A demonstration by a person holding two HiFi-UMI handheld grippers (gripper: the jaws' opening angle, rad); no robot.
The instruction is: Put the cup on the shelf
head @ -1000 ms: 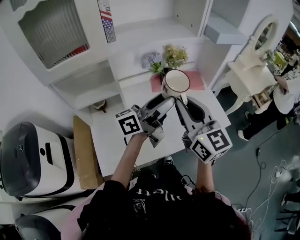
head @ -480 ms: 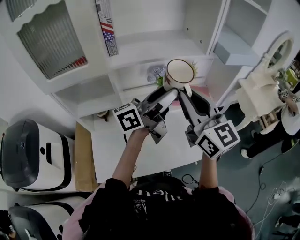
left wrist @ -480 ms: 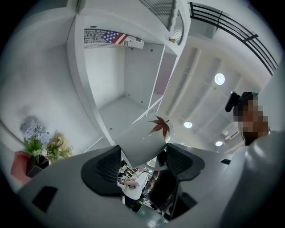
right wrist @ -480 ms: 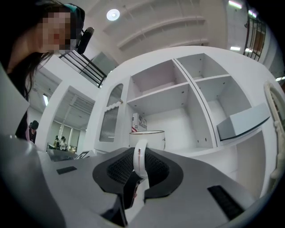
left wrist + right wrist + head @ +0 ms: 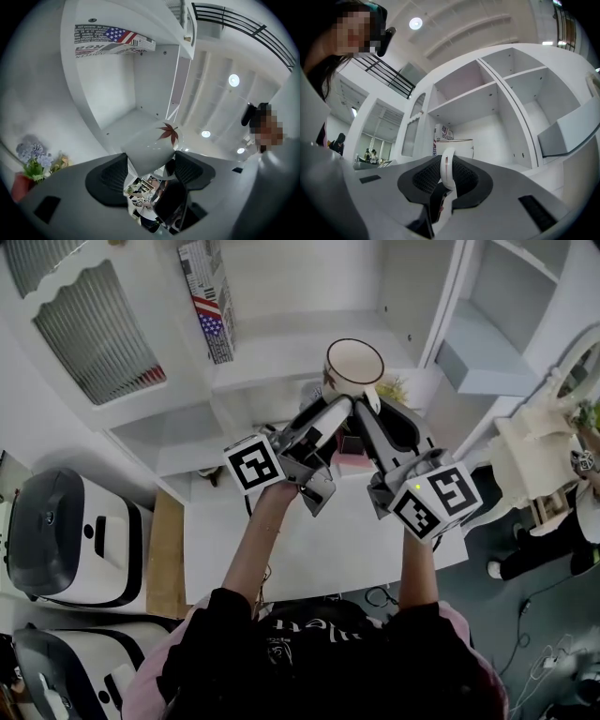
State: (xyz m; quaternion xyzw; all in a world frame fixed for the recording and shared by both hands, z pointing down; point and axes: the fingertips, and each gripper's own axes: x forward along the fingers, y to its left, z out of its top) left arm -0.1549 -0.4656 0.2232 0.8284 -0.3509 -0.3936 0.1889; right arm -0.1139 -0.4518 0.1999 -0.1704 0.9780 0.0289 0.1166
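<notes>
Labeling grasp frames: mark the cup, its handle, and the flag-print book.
cup [image 5: 354, 367], head view, inside of the bowl.
handle [image 5: 447, 168], right gripper view, outer edge of the loop.
flag-print book [image 5: 208, 296], head view, printed cover.

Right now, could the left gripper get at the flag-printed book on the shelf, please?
Probably not: the left gripper is shut on the cup, shared with the right gripper on its handle, so it has nothing free for the book.

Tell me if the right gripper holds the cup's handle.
Yes, the handle of the cup sits clamped between the jaws of the right gripper.
</notes>
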